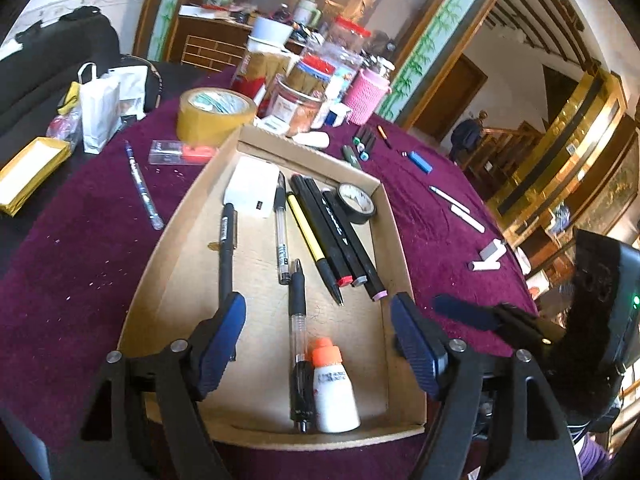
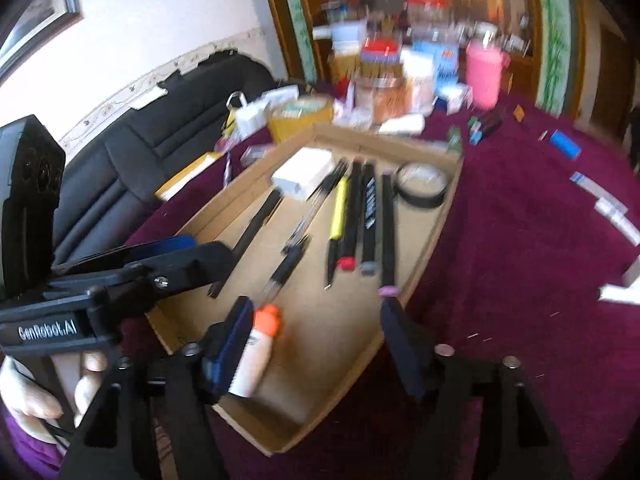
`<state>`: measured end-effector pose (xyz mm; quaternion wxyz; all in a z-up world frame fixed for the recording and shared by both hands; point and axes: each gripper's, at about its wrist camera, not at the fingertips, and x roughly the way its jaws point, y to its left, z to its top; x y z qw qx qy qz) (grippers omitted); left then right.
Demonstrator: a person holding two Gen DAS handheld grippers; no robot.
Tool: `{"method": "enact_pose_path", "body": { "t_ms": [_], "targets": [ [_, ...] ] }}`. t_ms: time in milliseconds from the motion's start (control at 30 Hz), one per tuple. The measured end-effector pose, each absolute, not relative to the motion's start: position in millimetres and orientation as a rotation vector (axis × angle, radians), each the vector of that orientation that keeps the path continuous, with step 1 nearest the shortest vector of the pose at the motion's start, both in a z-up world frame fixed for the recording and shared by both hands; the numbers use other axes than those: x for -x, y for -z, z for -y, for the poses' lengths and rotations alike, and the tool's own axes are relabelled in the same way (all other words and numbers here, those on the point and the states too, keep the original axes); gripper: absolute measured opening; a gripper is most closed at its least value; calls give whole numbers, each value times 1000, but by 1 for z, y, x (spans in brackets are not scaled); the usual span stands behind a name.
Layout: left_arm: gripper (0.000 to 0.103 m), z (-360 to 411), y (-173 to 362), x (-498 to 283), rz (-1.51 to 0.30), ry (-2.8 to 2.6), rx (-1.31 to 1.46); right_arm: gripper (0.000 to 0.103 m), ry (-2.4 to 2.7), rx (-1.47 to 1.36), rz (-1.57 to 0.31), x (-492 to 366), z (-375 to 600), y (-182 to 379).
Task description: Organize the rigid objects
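Nearest the left wrist camera, the small white correction-fluid bottle with an orange cap [image 1: 334, 388] stands in the near end of the shallow brown cardboard tray [image 1: 176, 264], touching a clear-barrelled black gel pen [image 1: 298, 344] whose long axis runs away from the camera. Both lie between the spread blue pads of the left tongs [image 1: 318, 344], which are released and grip nothing. In the blurred right wrist view the right tongs [image 2: 316, 340] are likewise released, with the bottle just beside their left pad, apparently not pressed. Further along the tray, black markers [image 1: 340, 236], a yellow pen [image 1: 310, 240], a white box [image 1: 252, 188] and a roll of black tape [image 1: 356, 202] already sit packed. Loose things remain on the purple-clothed counter [image 1: 72, 240]: a blue patterned pen [image 1: 144, 192] off the tray's left side, and white sticks [image 1: 466, 216] and a blue lighter [image 1: 422, 161] to its right. Judging by sides, the left hand is nearer the blue pen, which lies roughly parallel to the tray's left wall.
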<state>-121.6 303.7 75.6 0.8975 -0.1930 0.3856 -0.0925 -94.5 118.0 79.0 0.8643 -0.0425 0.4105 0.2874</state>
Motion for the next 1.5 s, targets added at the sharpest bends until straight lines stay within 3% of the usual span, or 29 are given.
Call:
{"method": "enact_pose_path", "body": {
  "t_ms": [300,1300,1500],
  "targets": [
    [76,-286,-85,129,-779,178,409,83,-434,168,-718,101,-81,-93],
    [77,-139,-84,111,-897,350,218,84,-224,30,-755,74,66,-79],
    [77,-115,-78,112,-912,419,218,84,-135,-194,-761,45,166,-82]
  ]
}}
